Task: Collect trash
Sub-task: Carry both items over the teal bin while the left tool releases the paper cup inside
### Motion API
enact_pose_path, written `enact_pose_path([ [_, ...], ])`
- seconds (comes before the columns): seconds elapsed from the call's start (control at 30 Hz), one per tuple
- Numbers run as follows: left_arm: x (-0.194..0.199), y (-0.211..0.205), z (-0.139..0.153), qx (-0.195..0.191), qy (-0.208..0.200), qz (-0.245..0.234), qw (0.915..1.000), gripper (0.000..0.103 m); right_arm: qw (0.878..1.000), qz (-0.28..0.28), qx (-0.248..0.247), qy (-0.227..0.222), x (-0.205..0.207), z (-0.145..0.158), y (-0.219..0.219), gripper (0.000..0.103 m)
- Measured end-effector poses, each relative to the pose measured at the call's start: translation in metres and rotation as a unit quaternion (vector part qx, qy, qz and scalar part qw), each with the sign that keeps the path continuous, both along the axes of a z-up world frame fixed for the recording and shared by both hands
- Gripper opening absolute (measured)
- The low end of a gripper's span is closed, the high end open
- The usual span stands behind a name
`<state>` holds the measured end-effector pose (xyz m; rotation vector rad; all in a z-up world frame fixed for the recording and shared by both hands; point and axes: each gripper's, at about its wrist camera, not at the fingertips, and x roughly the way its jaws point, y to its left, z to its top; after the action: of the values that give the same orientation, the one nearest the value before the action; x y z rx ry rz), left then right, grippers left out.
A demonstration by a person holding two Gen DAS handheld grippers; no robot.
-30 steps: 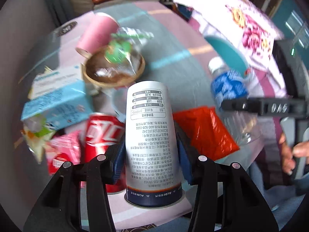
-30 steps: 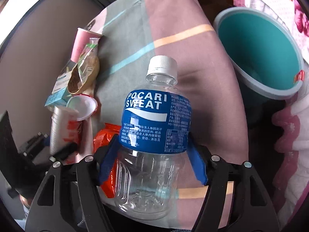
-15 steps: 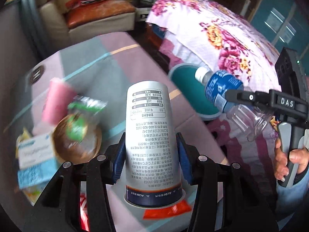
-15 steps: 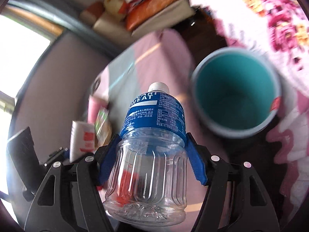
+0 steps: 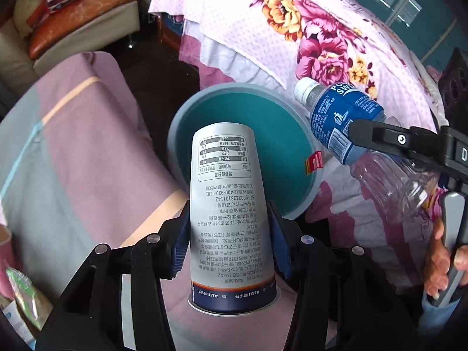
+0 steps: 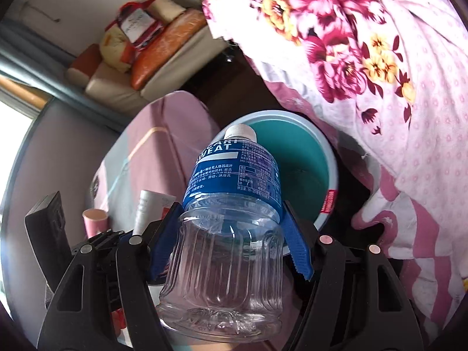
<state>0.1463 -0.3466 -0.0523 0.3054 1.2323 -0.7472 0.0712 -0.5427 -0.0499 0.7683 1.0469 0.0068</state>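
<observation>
My left gripper (image 5: 229,234) is shut on a tall silver and navy paper cup (image 5: 229,204), held bottom-forward over the near rim of a teal bin (image 5: 251,108). My right gripper (image 6: 231,234) is shut on an empty clear plastic bottle (image 6: 228,248) with a blue label and white cap. In the left wrist view that bottle (image 5: 345,125) hangs tilted at the bin's right edge, cap toward the bin. In the right wrist view the teal bin (image 6: 301,158) lies just beyond the bottle, and the left gripper's cup (image 6: 146,207) shows at the lower left.
A low table with a pink and grey striped cloth (image 5: 73,152) stands left of the bin, with a pink cup (image 6: 93,219) and wrappers (image 5: 26,298) on it. A floral bedspread (image 5: 307,29) rises right of the bin. A sofa (image 5: 73,23) is at the back. A hand (image 5: 441,263) grips the right handle.
Both grippers have swung right from over the littered table to the teal bin, each carrying its item. The bin is now central in both views and the table's trash has slid out left.
</observation>
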Motion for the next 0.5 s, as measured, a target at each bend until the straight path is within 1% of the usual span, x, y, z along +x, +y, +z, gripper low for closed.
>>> enact_pose_path([
  [0.07, 0.004, -0.004, -0.007, -0.001, 0.007, 0.002, 1.0, 0.052, 1.0, 0.0, 0.001, 0.008, 0.002, -0.006, -0.004, 0.064],
  [0.1, 0.006, -0.006, -0.011, 0.0, 0.013, 0.003, 0.9999, 0.054, 1.0, 0.0, 0.001, 0.011, 0.004, -0.009, -0.004, 0.065],
  [0.17, 0.007, -0.002, -0.014, 0.003, 0.013, 0.006, 0.9999, 0.067, 1.0, 0.002, 0.001, 0.016, 0.01, -0.013, -0.004, 0.064],
  [0.23, 0.008, 0.0, -0.015, 0.005, 0.009, 0.01, 0.9999, 0.073, 1.0, 0.004, 0.0, 0.02, 0.013, -0.016, -0.002, 0.064],
  [0.3, 0.008, 0.005, -0.012, -0.002, 0.011, 0.013, 0.9999, 0.074, 1.0, 0.005, -0.001, 0.024, 0.015, -0.018, 0.0, 0.064],
  [0.37, 0.008, 0.007, -0.01, 0.012, 0.006, 0.025, 0.9996, 0.076, 1.0, 0.008, -0.003, 0.026, 0.018, -0.019, 0.003, 0.065],
  [0.5, 0.008, 0.017, -0.008, 0.011, 0.007, 0.043, 0.999, 0.076, 0.999, 0.013, -0.007, 0.032, 0.022, -0.021, 0.008, 0.065],
])
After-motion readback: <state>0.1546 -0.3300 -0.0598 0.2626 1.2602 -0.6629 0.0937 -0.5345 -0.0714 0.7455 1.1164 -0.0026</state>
